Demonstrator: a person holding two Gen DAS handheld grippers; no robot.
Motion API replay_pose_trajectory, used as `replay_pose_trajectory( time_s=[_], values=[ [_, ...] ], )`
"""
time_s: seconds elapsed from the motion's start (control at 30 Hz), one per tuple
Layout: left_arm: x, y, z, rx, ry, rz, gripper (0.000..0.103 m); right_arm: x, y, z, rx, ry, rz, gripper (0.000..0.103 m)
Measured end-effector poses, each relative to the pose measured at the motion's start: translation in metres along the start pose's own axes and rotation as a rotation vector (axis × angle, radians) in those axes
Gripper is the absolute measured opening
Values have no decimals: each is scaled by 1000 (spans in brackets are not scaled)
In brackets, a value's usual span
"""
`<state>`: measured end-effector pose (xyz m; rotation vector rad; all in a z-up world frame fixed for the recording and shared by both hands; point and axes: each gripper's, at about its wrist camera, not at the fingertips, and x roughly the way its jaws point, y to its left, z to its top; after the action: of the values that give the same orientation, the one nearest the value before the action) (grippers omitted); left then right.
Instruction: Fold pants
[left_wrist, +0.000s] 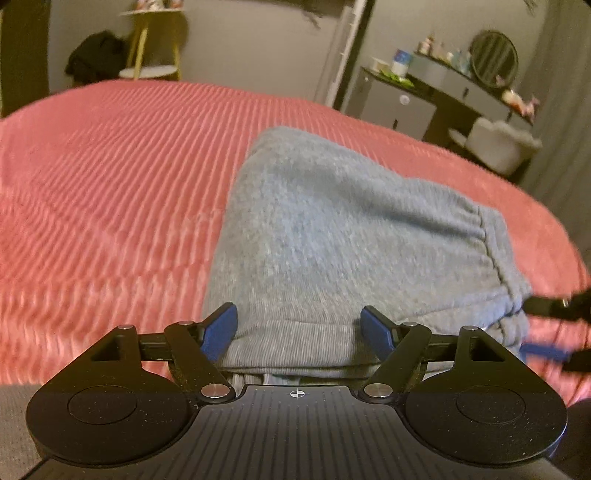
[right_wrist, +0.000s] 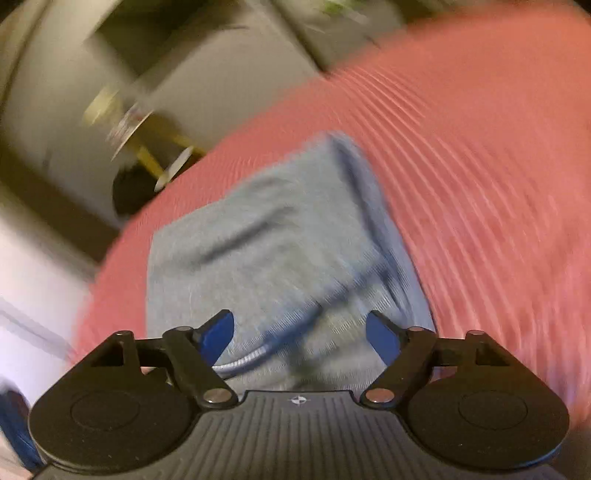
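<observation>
Pants (left_wrist: 332, 229), grey and soft, lie folded into a compact bundle on the ribbed pink bedspread (left_wrist: 110, 192), ribbed waistband nearest my left gripper (left_wrist: 299, 328). Its blue pads stand apart over that band, clamping nothing. My right gripper (right_wrist: 299, 332) also has its jaws spread wide above the cloth (this view is badly smeared), a drawstring (right_wrist: 255, 354) lying between them, ungripped. Beyond the bed I see a dark vanity desk (left_wrist: 443, 88).
</observation>
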<state>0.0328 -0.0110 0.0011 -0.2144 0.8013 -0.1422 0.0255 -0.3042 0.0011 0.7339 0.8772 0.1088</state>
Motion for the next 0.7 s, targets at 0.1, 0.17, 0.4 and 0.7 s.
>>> replay_pose_trajectory(
  time_s=[0.1, 0.17, 0.4, 0.7],
  values=[
    [4, 0, 0, -10, 5, -2, 81, -2, -30, -2, 217, 44, 79, 79],
    [3, -4, -3, 3, 0, 6, 81, 3, -35, -4, 264, 68, 78, 79],
    [1, -4, -4, 6, -3, 0, 82, 27, -38, -12, 334, 120, 126, 83],
    [0, 7, 1, -37, -5, 2, 80, 8, -24, 5, 181, -17, -85, 66]
  ],
)
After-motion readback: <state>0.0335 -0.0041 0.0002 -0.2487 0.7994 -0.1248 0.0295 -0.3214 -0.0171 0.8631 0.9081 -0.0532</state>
